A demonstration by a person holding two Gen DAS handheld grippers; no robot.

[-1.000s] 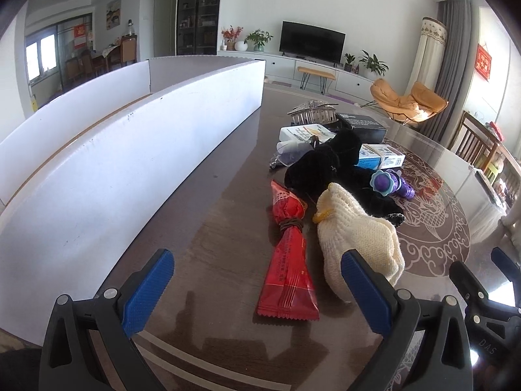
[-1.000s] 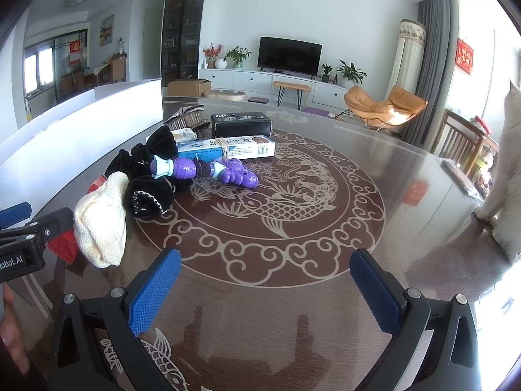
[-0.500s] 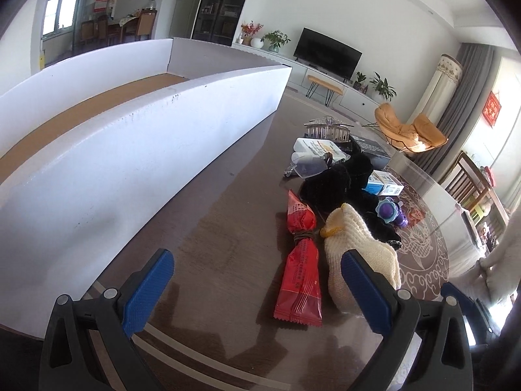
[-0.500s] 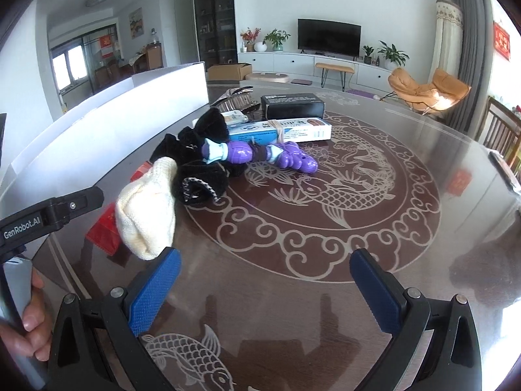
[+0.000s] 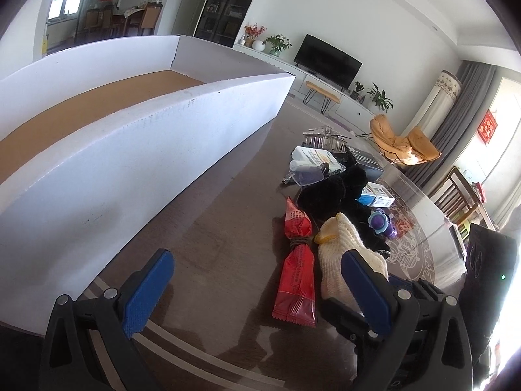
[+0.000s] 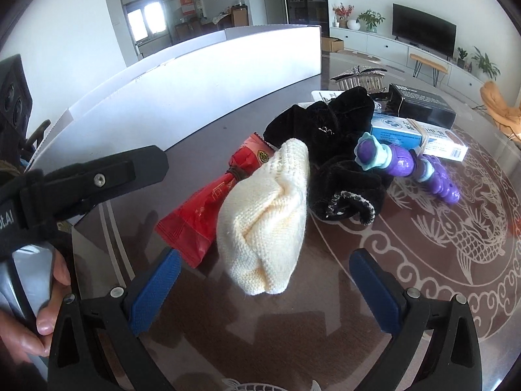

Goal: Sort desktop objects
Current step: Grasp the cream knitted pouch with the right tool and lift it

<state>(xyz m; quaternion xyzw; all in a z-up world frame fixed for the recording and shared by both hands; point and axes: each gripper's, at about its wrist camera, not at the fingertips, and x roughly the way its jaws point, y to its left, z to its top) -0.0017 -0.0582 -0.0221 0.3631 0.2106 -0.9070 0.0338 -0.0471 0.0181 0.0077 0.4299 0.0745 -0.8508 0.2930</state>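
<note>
Item: cream knit piece [image 6: 265, 224] (a folded glove or sock, cannot tell which), lying on the desk [image 6: 325, 335] at the near end of the clutter.

Position: directly ahead of the right hand-held gripper [image 6: 263, 290], centred between its blue pads [image 6: 153, 288]. Its near end lies just short of the fingertips and is not touched. Long axis runs away from this gripper, tilted slightly toward the far right, so the jaws stand across the narrow width.

Neighbours: red packet [image 6: 208, 205] touching its left side and lying roughly parallel; black velvet cloth [image 6: 329, 150] against its far end; purple toy [image 6: 407, 166] beyond to the right, beside a blue-and-white carton [image 6: 420, 138] and a black box [image 6: 423, 107].

Right hand-held gripper: spread wide, empty.

Left hand-held gripper [image 5: 257, 290]: spread wide, empty, pointing at bare desk between the white box [image 5: 156, 150] and the red packet. The knit piece sits off its right finger, partly hidden by it.

Nearer hand: the right, already lined up. A short straight advance and closing would likely take the knit piece.

Destination: probably the white box, to the left, with nothing visible on the brown floor.

Risk: the left jaw may catch the red packet's edge.
</note>
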